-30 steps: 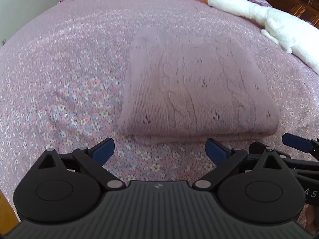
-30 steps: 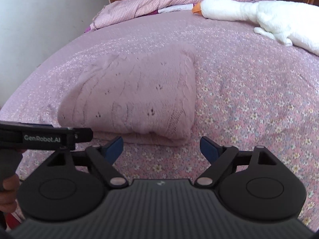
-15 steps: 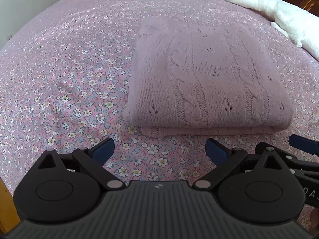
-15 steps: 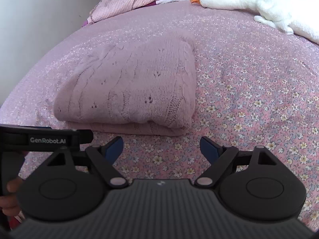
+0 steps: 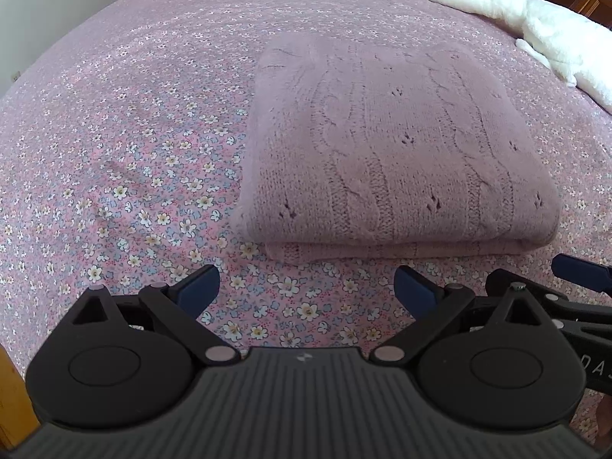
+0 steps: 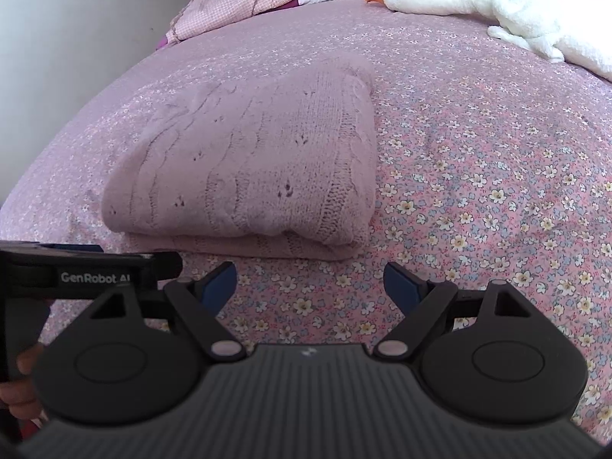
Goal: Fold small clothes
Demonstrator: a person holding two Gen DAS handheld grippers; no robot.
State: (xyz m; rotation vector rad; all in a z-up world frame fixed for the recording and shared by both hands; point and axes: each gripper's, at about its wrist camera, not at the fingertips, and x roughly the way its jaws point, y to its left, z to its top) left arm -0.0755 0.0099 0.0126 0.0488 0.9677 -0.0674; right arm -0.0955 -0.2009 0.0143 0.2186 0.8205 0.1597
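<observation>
Just ahead of each wide-spread hand-held gripper (image 5: pixel 307 288) (image 6: pixel 309 285) lies the folded sweater (image 5: pixel 394 153) (image 6: pixel 252 176).

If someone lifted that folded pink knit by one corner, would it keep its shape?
Probably not: the folded pink knit looks soft and loosely stacked in layers, so it would likely droop and unfold. Its fuzzy cable weave suggests it is light and grippy rather than slippery.

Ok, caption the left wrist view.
Open left claw facing a folded pink knit sweater on the floral bedspread.

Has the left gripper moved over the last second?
Yes. The left gripper has come forward toward the sweater, which sits lower and closer in its view, while the goose slid toward the upper right corner.
</observation>
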